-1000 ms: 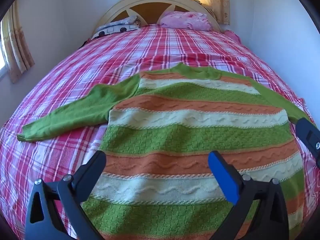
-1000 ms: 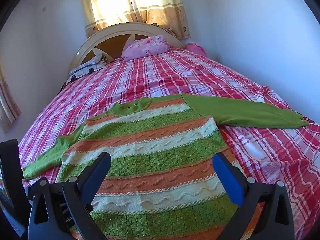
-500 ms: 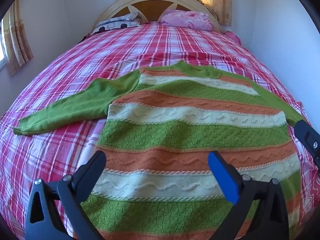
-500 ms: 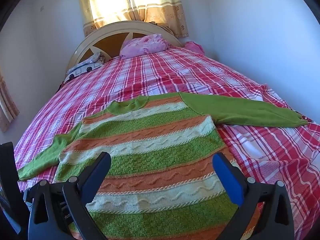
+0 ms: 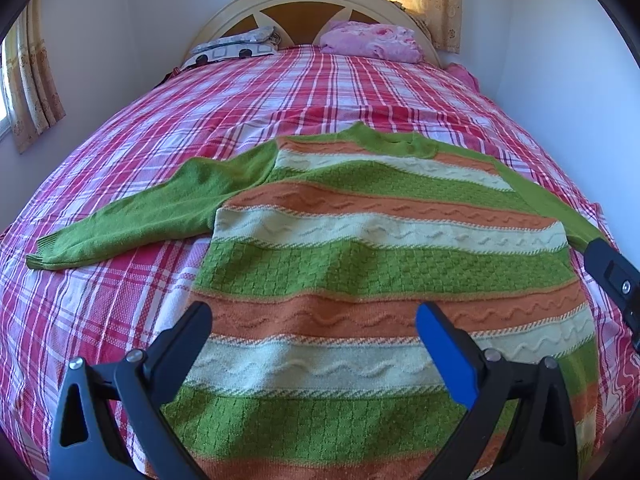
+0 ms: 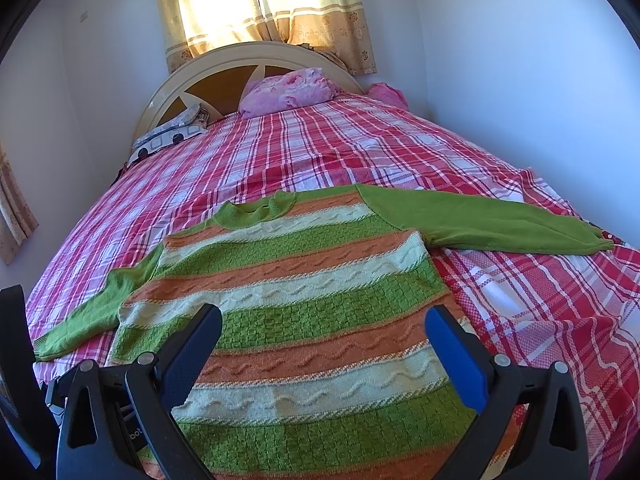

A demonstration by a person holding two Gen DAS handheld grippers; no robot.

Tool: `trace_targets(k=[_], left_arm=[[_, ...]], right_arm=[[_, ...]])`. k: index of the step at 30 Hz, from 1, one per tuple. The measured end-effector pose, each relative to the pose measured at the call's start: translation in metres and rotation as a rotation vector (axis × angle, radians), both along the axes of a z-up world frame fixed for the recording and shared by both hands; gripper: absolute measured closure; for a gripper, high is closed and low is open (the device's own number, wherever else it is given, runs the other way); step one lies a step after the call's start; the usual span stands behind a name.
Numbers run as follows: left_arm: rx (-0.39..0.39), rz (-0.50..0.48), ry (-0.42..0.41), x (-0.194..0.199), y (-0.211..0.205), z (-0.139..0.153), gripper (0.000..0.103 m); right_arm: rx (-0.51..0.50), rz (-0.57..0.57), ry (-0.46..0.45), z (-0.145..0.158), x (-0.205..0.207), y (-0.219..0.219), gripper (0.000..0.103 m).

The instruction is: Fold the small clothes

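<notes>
Since the earlier pictures both grippers have lifted and drawn back a little, so the sweater sits slightly farther ahead of the jaws and more of the bed shows; the sweater itself has not shifted.

Left wrist view: the left gripper (image 5: 314, 338) hangs over the lower half of the sweater (image 5: 380, 264), its jaws spread wide and holding nothing. The sweater lies flat on the bed (image 5: 248, 112), collar away from the jaws, hem nearest them. The left sleeve (image 5: 148, 216) stretches out ahead of and to the left of the left jaw. Part of the other gripper shows at the right edge.

Right wrist view: the right gripper (image 6: 324, 340) is likewise released and empty above the striped body. The right sleeve (image 6: 492, 220) reaches out ahead and to the right of the right jaw, its cuff near the bed's edge.

No fold looks begun. A sound start, I judge, is to take each sleeve near its cuff, pinch only that layer and not the sheet beneath, and lay it straight across the body before folding the hem toward the collar.
</notes>
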State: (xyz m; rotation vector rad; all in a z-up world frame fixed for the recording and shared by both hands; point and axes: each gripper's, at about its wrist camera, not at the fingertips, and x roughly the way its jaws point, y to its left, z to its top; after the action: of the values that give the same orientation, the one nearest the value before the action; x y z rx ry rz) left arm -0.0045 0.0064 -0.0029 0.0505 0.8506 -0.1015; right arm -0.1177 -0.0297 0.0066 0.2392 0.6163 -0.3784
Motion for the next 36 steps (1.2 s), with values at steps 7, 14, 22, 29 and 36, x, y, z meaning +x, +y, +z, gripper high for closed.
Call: trace_targets(k=[7, 14, 22, 29, 36], left_arm=[[-0.003, 0.004, 0.002, -0.0018, -0.0008, 0.0013, 0.000], [-0.001, 0.001, -0.002, -0.0031, -0.0006, 0.0012, 0.000], [-0.005, 0.002, -0.001, -0.0062, -0.0022, 0.0020, 0.000], [-0.007, 0.001, -0.001, -0.0060, -0.0004, 0.0022, 0.000], [-0.010, 0.000, 0.001, -0.0075, 0.0000, 0.0028, 0.000]], right_arm=[[-0.001, 0.000, -0.001, 0.0011, -0.0021, 0.0005, 0.001], [-0.003, 0.000, -0.001, 0.0012, -0.0023, 0.0006, 0.001], [-0.001, 0.000, -0.001, 0.0016, -0.0033, 0.0014, 0.001], [0.002, 0.000, 0.000, 0.0012, -0.0052, 0.0028, 0.001], [0.002, 0.002, 0.003, 0.0007, -0.0061, 0.0043, 0.001]])
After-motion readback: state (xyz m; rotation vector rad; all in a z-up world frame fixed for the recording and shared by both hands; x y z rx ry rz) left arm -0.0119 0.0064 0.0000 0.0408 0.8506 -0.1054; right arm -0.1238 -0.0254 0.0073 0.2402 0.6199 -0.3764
